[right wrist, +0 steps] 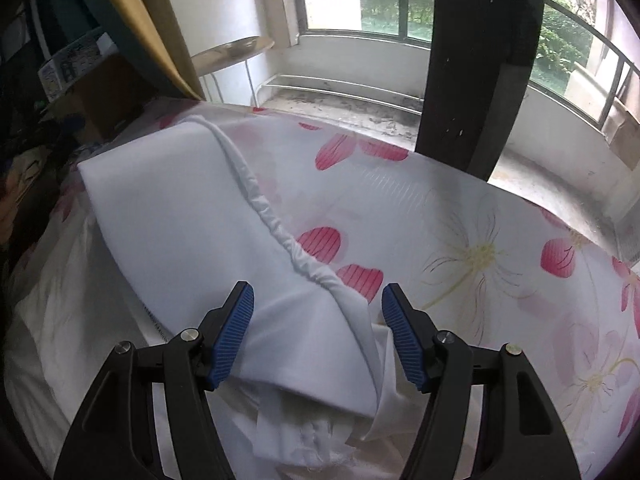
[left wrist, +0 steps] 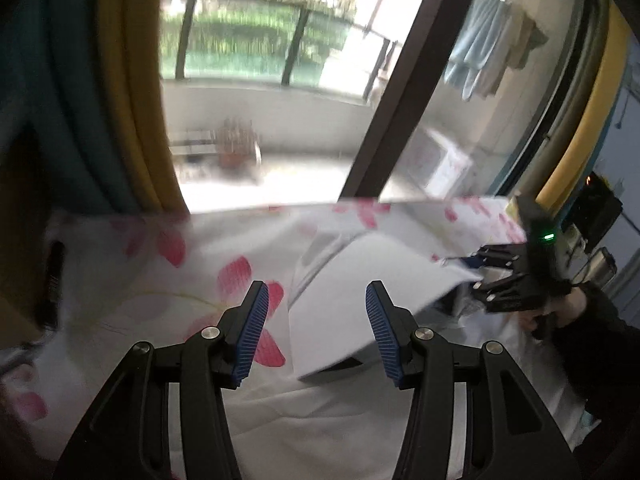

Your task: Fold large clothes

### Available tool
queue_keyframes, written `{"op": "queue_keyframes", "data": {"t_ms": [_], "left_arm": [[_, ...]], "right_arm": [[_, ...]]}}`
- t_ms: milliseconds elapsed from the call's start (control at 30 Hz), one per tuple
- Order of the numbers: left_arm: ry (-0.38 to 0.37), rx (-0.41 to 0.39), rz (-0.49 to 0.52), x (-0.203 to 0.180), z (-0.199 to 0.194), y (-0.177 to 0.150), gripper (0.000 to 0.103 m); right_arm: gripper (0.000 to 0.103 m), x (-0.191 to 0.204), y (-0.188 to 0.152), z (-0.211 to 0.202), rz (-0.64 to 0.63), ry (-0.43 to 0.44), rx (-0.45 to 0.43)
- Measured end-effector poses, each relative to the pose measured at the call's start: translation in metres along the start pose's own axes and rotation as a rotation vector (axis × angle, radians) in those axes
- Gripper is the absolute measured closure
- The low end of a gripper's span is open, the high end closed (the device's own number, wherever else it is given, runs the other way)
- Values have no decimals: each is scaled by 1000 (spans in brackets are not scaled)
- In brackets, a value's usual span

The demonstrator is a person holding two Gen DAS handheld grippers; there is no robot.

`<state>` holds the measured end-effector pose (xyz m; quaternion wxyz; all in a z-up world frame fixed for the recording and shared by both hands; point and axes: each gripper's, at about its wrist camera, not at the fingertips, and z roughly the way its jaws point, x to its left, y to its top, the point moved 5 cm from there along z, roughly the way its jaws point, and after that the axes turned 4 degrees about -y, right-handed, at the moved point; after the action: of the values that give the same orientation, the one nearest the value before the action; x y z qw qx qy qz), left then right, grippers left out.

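A white garment (right wrist: 188, 216) lies folded on a bed covered by a floral sheet (right wrist: 460, 216); its gathered elastic hem (right wrist: 256, 196) runs diagonally. In the left wrist view the same garment (left wrist: 360, 288) shows as a raised white flap. My left gripper (left wrist: 316, 328) is open, its blue pads either side of the flap's near edge and holding nothing. My right gripper (right wrist: 318, 328) is open just above the garment's near corner, with cloth between the pads. The right gripper (left wrist: 516, 280) also shows in the left wrist view at the garment's far right edge.
A dark window post (right wrist: 472, 64) stands beyond the bed's far edge. Yellow and teal curtains (left wrist: 120, 92) hang at the left. A round side table (right wrist: 232, 52) stands by the balcony wall. Cluttered shelves (right wrist: 60, 68) are at the left.
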<state>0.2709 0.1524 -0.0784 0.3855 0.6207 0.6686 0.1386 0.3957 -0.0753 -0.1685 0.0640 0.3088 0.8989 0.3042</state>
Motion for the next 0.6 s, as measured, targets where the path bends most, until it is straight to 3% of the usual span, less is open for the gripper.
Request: {"op": "queue_keyframes", "data": {"t_ms": [67,133,200,433,500,600], "left_arm": [[4,58,-18,4,22,-5,49],[-11,97,-13,3,39,-12,38],[-10,122,-11,1,53,-16,36],[-15,195,27,-16,84,-14,36],[-26,212,40,-24,93,-10,36],[-2,228,77,-34,107,-5,36]], "right_arm": [[67,4,-3,-2,-17,11,-2],[75,6,-3,-4,-37,11,-7],[81,3,-3,-8,-53,-20,-20],[85,-30,1,-52,-99,-268,-151],[85,-35,1,-58,-136,-345,-166],[85,-42,-11,-54,-152,-386,-139]]}}
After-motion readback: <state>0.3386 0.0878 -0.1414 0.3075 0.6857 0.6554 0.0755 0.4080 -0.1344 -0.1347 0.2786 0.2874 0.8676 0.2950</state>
